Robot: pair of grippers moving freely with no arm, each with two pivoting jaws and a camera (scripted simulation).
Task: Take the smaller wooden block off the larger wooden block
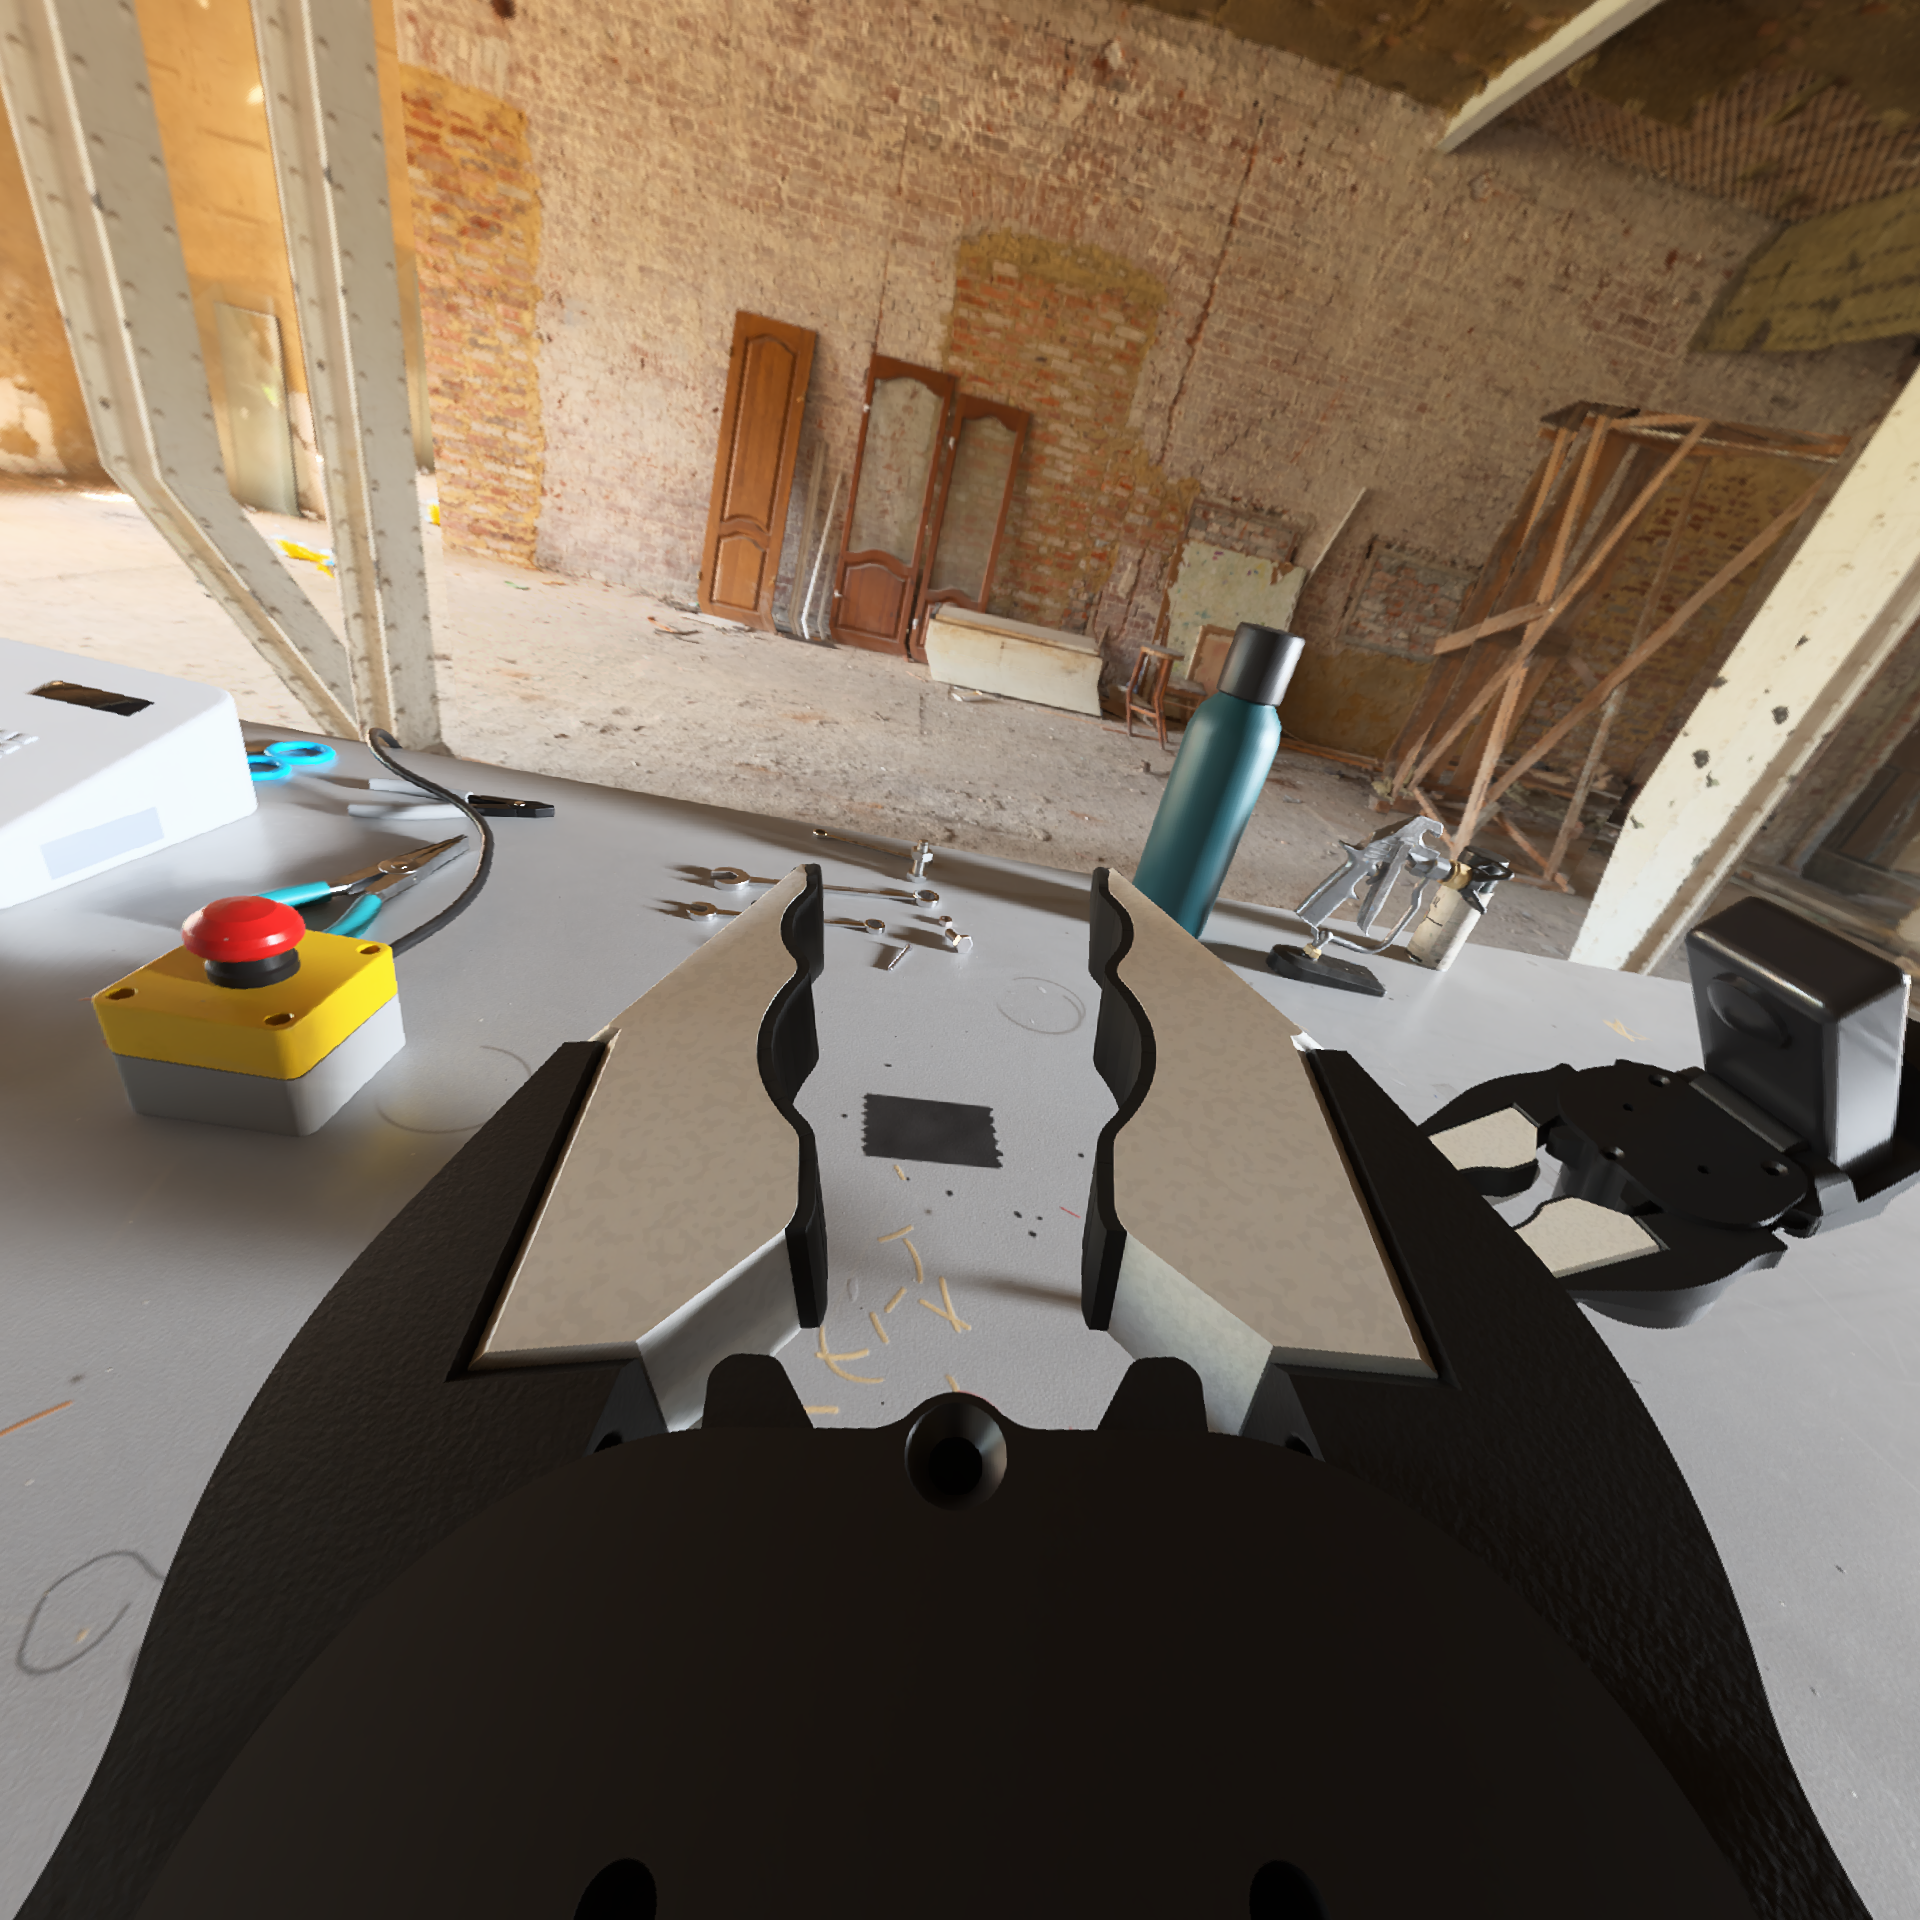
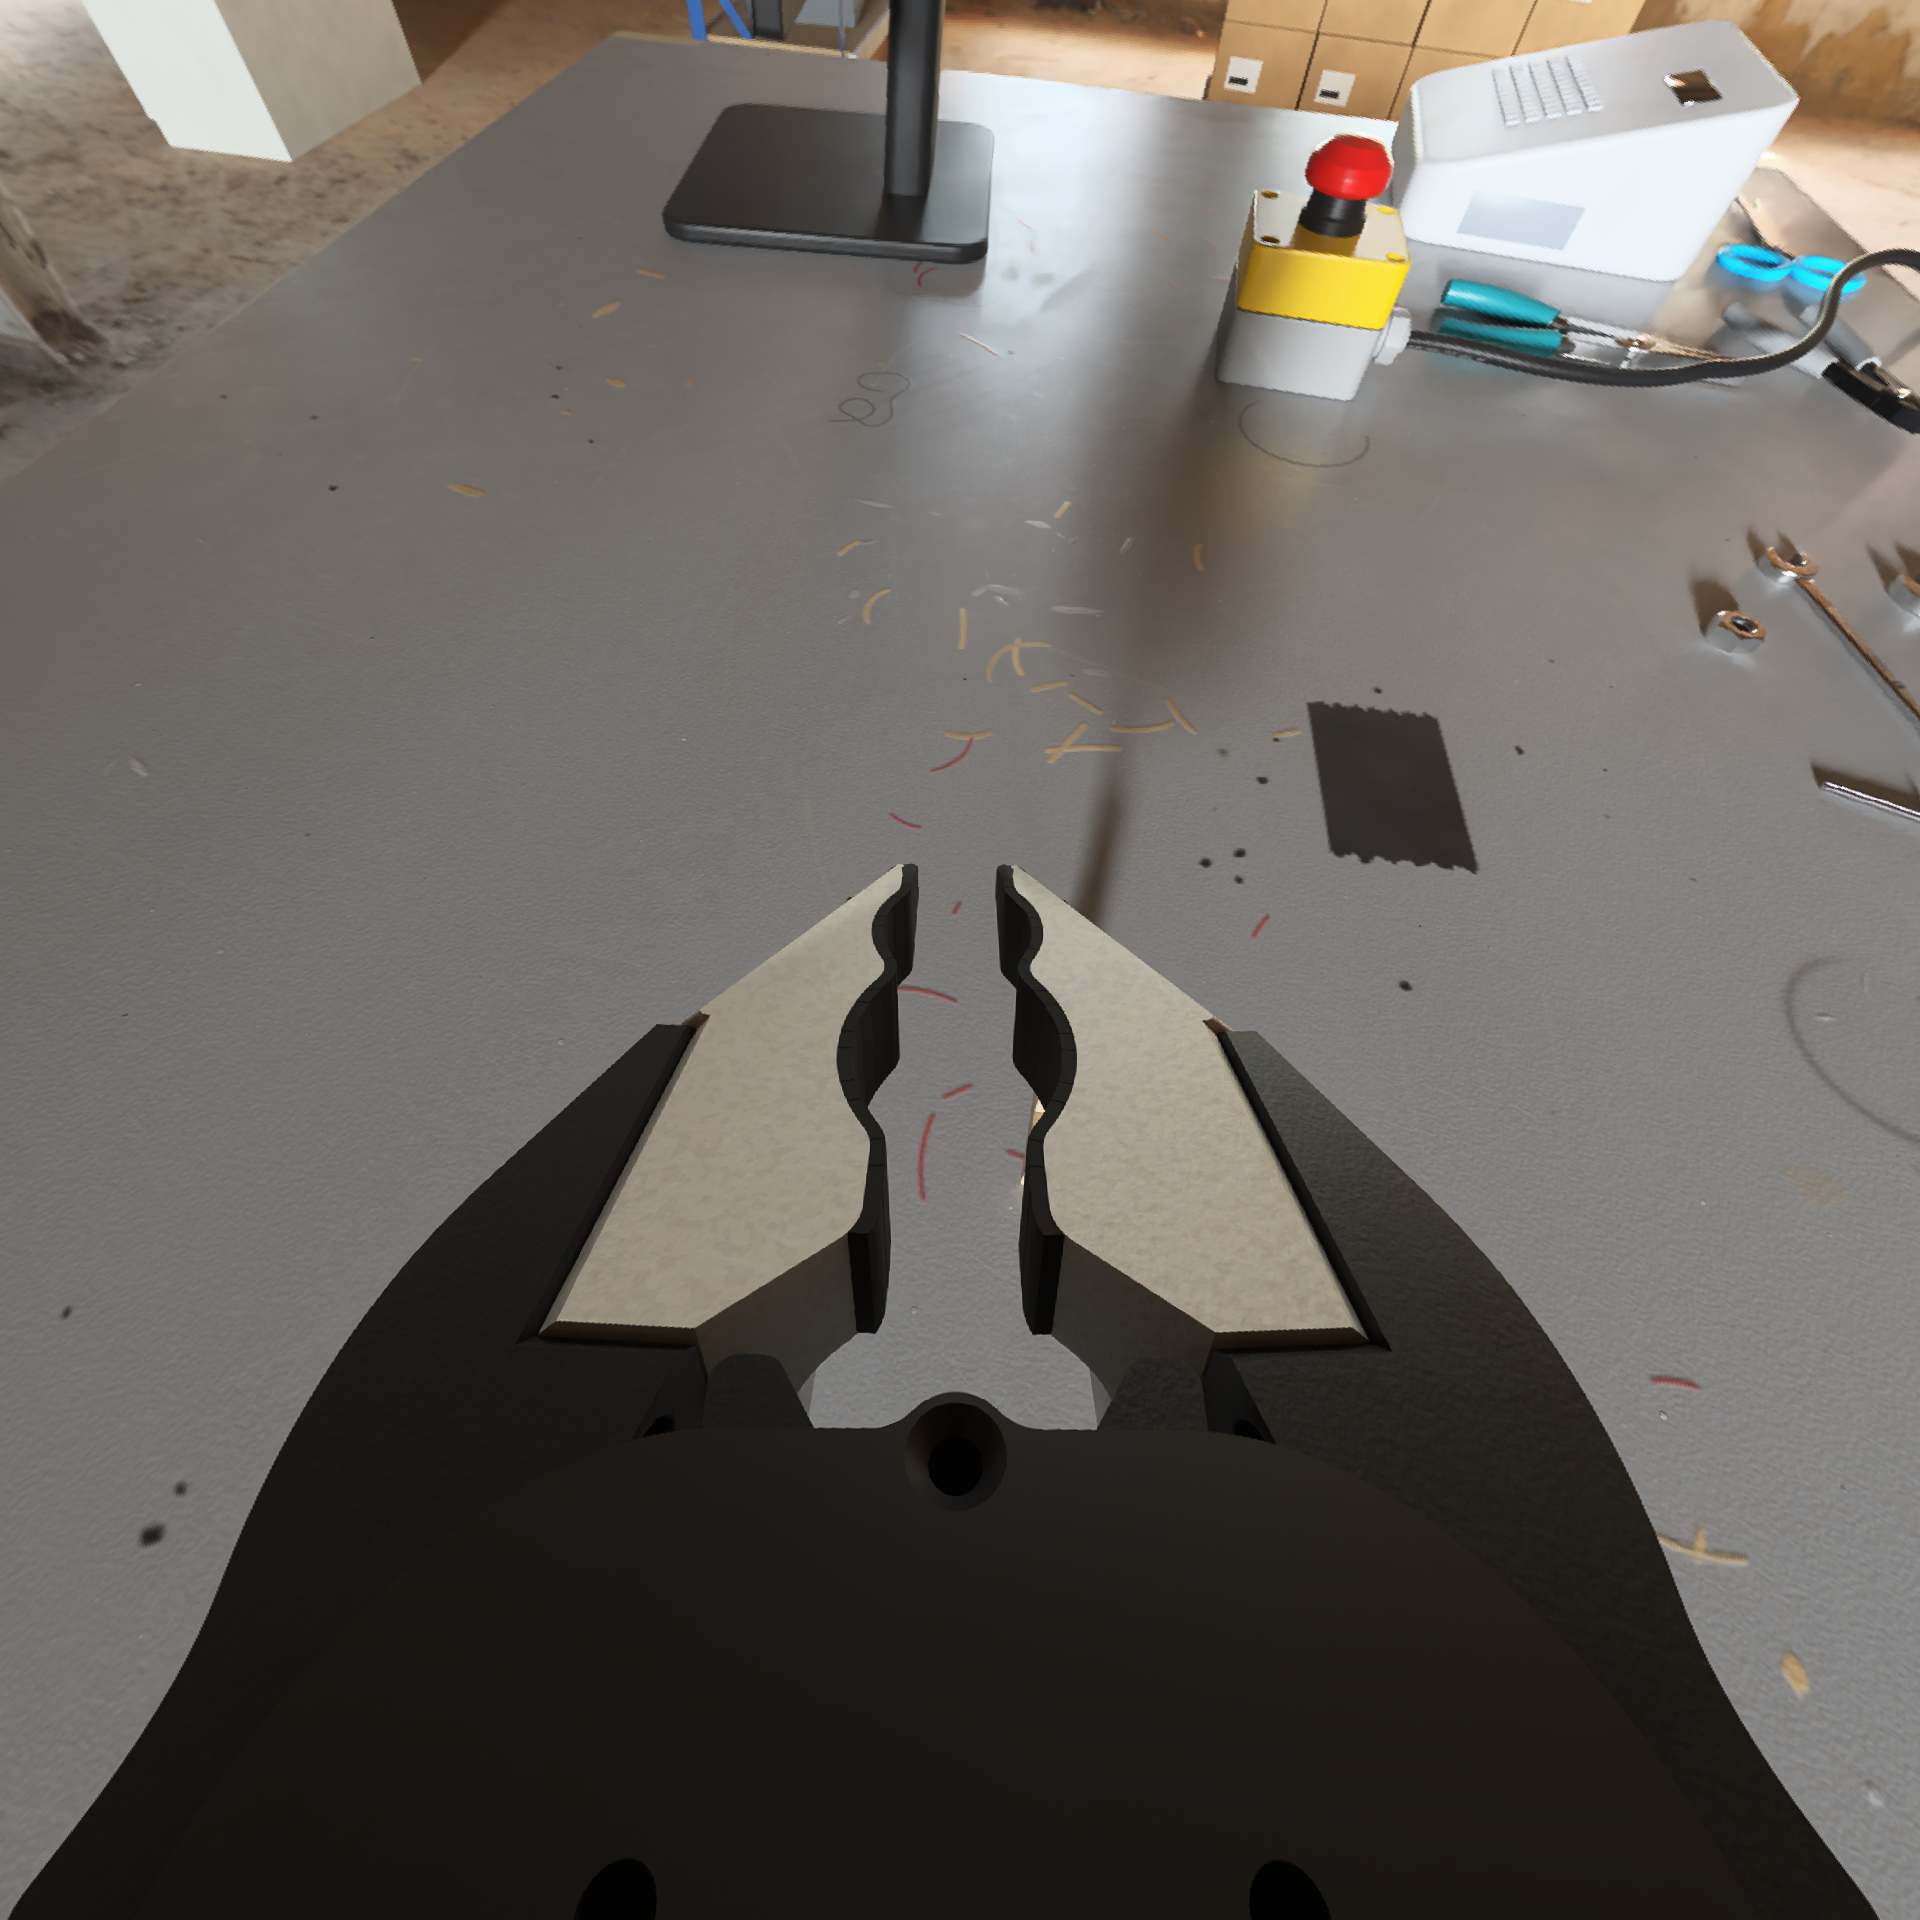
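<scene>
Blocks of wood, large or small, show in neither view, so the task's things cannot be placed; the step in hand is, by my judgement, still the search for them.

Left tool hangs over the grey worktop with its fingers wide apart and nothing between them. Right tool has its fingers drawn close, a narrow gap left, also holding nothing; in the left wrist view it shows low over the worktop, off to the right.

Taking the yellow stop-button box with its red cap as the landmark: teal-handled pliers and a black cable lie just behind it, a white device stands beyond it, and a black tape patch lies well to its right among wood shavings. Farther right of the box stand a teal bottle and a spray gun, with loose bolts between.

Next move likely calls for turning one tool until the stacked blocks come into sight, then spreading its fingers around the upper one.

Around the worktop is a bare brick hall with old doors leaning on the wall.
</scene>
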